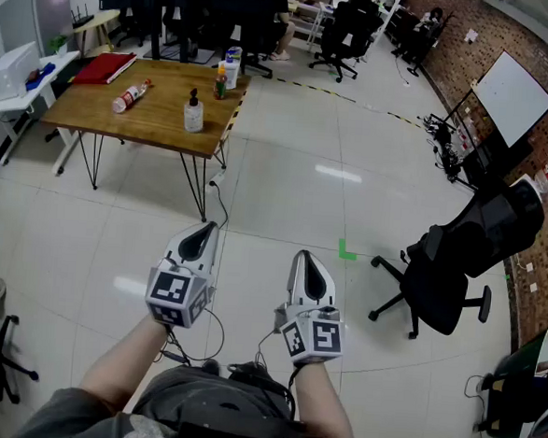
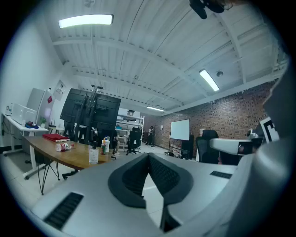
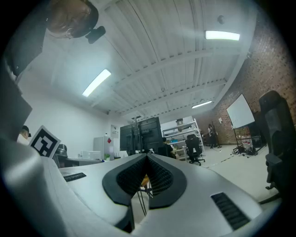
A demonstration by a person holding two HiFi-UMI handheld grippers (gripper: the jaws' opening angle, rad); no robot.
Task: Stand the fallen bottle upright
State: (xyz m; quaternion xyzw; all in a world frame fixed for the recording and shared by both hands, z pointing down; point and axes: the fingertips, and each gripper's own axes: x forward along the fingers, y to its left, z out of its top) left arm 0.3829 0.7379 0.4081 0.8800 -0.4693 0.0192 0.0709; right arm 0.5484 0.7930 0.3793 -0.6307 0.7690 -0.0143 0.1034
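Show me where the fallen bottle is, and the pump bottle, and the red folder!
fallen bottle [image 1: 131, 97], head view, the middle of its body as it lies on its side.
pump bottle [image 1: 193, 116], head view, its clear body below the pump.
red folder [image 1: 105, 67], head view, the middle of its cover.

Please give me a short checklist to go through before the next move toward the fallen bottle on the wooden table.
1. Fallen bottle found, lying on the table: ok.
2. Left gripper shut and empty: ok.
3. Right gripper shut and empty: ok.
4. Bottle within reach: not ok; the table is far ahead across the floor.
5. Pump bottle stands apart from the fallen bottle: ok.
6. Bottle cap closed: cannot tell.
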